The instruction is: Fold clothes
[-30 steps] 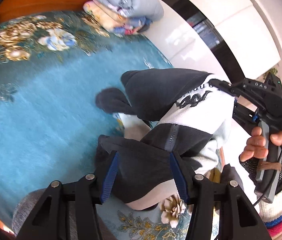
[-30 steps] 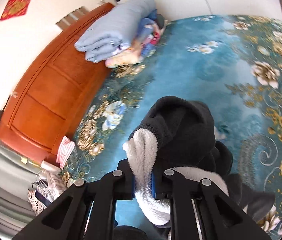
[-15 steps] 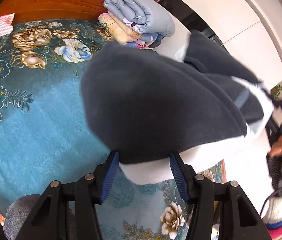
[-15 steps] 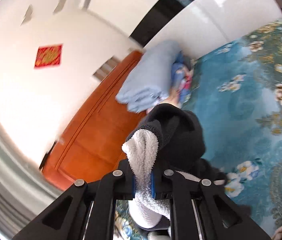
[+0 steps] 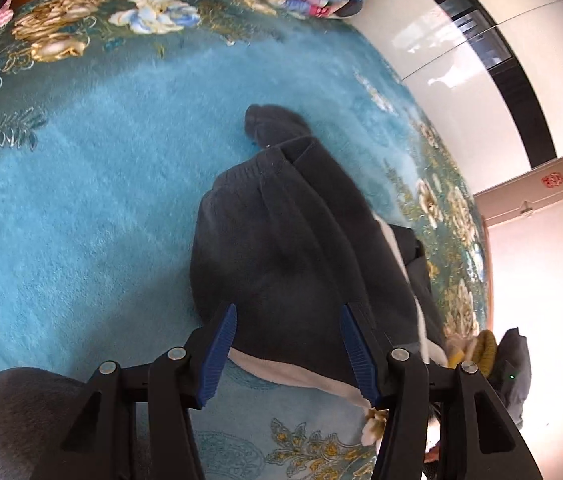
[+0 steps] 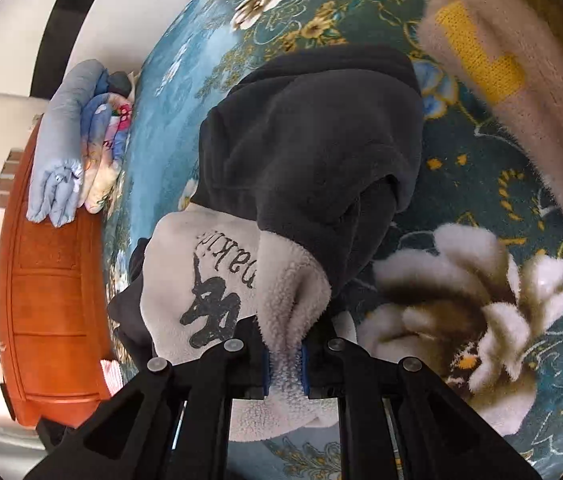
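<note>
The right tool [image 6: 284, 354] is pressed together on a bunched fold of the fleece jacket [image 6: 305, 148], pinching the white fleecy lining at its hem. The left tool [image 5: 287, 344] stands spread, its blue pads either side of the jacket's dark back panel [image 5: 281, 248]; whether they touch the cloth I cannot tell.

The jacket lies heaped on the bed [image 5: 81, 200], dark outer face up on the left tool's side, the white panel with black lettering [image 6: 217, 292] turned up beside the right tool. It looks thick, soft and limp, light enough for one pinch, and likely to sag and bunch rather than hold a crease. The plush face should grip the pads well. I judge the best holds to be hems and seams, where the layers are double, rather than the loose middle, which would only pucker.

Beyond the jacket, toward the wooden headboard [image 6: 41, 280], a stack of folded bedding [image 6: 69, 148] sits well apart. A beige garment with a yellow patch [image 6: 501, 80] lies near the jacket on its other side and could catch a spreading sleeve. A mustard knit item [image 5: 485, 350] rests at the bed's edge, near the jacket.
</note>
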`<state>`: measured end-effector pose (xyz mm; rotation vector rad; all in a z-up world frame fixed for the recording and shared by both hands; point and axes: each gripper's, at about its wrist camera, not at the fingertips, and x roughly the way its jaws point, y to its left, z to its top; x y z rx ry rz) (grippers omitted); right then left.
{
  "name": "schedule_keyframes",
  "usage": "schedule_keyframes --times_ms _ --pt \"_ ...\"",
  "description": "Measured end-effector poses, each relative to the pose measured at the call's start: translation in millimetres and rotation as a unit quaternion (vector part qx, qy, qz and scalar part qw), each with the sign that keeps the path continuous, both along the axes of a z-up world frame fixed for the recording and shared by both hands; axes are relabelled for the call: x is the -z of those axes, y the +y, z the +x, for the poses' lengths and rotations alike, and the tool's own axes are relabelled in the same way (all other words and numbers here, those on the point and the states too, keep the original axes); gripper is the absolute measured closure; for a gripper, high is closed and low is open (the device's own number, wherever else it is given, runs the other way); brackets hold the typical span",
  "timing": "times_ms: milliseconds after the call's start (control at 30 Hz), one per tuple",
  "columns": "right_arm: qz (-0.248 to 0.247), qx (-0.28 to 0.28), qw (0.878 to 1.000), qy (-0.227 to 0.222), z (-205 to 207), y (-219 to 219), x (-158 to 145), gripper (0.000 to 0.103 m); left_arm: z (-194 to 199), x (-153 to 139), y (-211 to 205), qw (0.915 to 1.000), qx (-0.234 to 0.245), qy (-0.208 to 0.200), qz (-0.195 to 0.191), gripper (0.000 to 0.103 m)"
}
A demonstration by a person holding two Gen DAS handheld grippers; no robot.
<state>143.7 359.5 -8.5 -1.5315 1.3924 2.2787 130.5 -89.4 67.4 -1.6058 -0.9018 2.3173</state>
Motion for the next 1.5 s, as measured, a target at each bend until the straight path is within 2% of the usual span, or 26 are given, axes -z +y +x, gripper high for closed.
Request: schedule_keyframes --times_ms 200,333,400,533,567,633,667,800,933,1033,1100,1133,1200,1267,1367,1500 --pt "0.078 -0.065 0.995 0.012 -8 -14 -33 0.084 -33 20 13 0.9980 -0.032 -0.045 0.031 0.043" --pt "0.143 -0.104 0.984 0.010 8 -29 -57 0.078 -54 28 34 0.9970 -0.029 -0.072 0.006 0.042" --pt "0.160 -0.115 0.980 0.009 24 -31 -65 0.076 -59 34 44 0.9961 -0.021 -0.085 0.001 0.042" --pt "0.172 -0.141 0.975 0.016 40 -36 -76 0.064 -58 46 55 0.9947 -0.019 -0.098 -0.023 0.044" --pt "0.173 -0.147 0.974 0.015 41 -38 -77 0.064 -55 47 57 0.9949 -0.016 -0.093 -0.036 0.048" --pt "0.168 -0.147 0.975 0.016 40 -40 -77 0.063 -50 47 59 0.9949 -0.004 -0.084 -0.056 0.081" --pt "0.166 -0.146 0.975 0.015 38 -41 -77 0.063 -48 46 59 0.9946 0.004 -0.079 -0.067 0.085" --pt "0.149 -0.153 0.977 0.013 22 -52 -73 0.063 -29 38 56 0.9938 0.026 -0.056 -0.093 0.089" --pt "0.148 -0.158 0.976 0.031 3 -62 -79 0.063 -5 38 56 0.9914 0.065 -0.062 -0.095 0.090" --pt "0.150 -0.192 0.969 0.049 -27 -87 -88 0.063 5 43 62 0.9875 0.103 -0.082 -0.087 0.090" --pt "0.152 -0.216 0.963 0.061 -47 -103 -93 0.063 10 42 67 0.9860 0.120 -0.080 -0.083 0.090" --pt "0.153 -0.228 0.959 0.067 -57 -112 -96 0.063 12 40 68 0.9860 0.126 -0.073 -0.081 0.090" --pt "0.165 -0.276 0.944 0.071 -78 -141 -97 0.058 14 39 65 0.9874 0.123 -0.064 -0.076 0.090" --pt "0.178 -0.327 0.925 0.076 -101 -175 -93 0.046 13 41 54 0.9909 0.103 -0.063 -0.059 0.090" --pt "0.206 -0.398 0.891 0.074 -135 -219 -80 0.044 13 41 39 0.9943 0.079 -0.058 -0.041 0.090" --pt "0.248 -0.442 0.861 0.051 -172 -260 -59 0.044 15 41 32 0.9949 0.076 -0.053 -0.037 0.090"
